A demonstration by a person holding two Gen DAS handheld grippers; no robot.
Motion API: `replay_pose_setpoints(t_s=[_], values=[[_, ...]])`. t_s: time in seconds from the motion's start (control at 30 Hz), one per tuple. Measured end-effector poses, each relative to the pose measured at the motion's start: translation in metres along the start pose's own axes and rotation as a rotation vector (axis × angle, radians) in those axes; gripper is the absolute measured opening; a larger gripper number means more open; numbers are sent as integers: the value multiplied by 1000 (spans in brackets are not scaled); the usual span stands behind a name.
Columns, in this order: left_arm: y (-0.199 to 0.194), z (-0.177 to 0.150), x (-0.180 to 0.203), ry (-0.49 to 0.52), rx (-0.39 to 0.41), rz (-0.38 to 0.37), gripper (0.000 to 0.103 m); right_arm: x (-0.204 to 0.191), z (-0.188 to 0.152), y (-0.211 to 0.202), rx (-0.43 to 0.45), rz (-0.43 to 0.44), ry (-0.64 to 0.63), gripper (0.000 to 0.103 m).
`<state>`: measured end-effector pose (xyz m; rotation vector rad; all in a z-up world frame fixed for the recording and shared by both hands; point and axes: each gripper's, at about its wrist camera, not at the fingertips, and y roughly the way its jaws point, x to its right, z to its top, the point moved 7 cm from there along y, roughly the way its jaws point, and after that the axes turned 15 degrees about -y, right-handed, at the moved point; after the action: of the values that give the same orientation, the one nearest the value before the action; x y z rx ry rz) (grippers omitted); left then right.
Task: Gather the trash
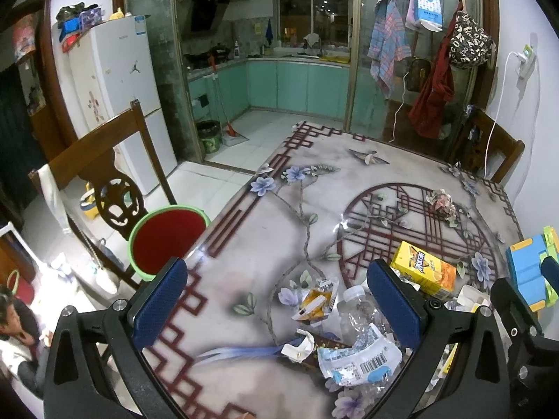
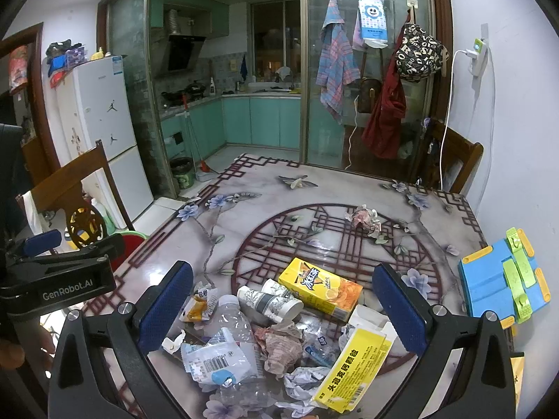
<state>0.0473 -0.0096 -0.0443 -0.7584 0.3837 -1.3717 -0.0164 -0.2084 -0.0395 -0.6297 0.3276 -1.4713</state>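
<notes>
A heap of trash lies on the patterned table (image 2: 244, 195): a crushed clear plastic bottle (image 2: 227, 342), a yellow drink carton (image 2: 321, 288), a paper cup (image 2: 269, 302), a yellow medicine box (image 2: 353, 373), crumpled paper (image 2: 281, 347) and a small orange wrapper (image 1: 316, 302). My right gripper (image 2: 283, 309) hangs open over the heap, nothing between its blue pads. To its left my left gripper (image 1: 277, 305) is open above the bottle (image 1: 360, 317) and wrapper. A green bin with a red liner (image 1: 167, 241) stands beside the table's left edge. Another crumpled paper ball (image 2: 363, 220) lies farther back.
A wooden chair (image 1: 104, 181) stands by the bin, another (image 2: 454, 160) at the far right corner. A blue and green plastic toy (image 2: 503, 279) sits at the table's right edge. A person (image 1: 17, 324) is low at the left. Fridge (image 1: 118, 97) and kitchen lie beyond.
</notes>
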Motion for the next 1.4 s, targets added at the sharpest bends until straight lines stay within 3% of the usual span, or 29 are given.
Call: replay_pose_setpoints(t_s=[0.43,0.73,0.9,1.03,1.17,1.27,1.4], values=[[1,1,7,8,4,-2,103,5,-3,6,-1,-3,8,103],[5,4,14,7,5,-7,103,13,-17,21,-31,77,83,103],[11,2,18,19,-7,-11,103,11,-39,39,-114,127,138,103],[24,-7,20,17,-86,-59,103,11,-57,54,-171,158,169,103],[42,-17,13,40,-139,-14,103,13,-65,65,-209,154,144,103],[63,-38,5,38,-253,-18,103,17,-69,76,-250,157,144,103],[75,-57,-11,15,-310,-5,102,14,-67,101,-321,154,26,103]])
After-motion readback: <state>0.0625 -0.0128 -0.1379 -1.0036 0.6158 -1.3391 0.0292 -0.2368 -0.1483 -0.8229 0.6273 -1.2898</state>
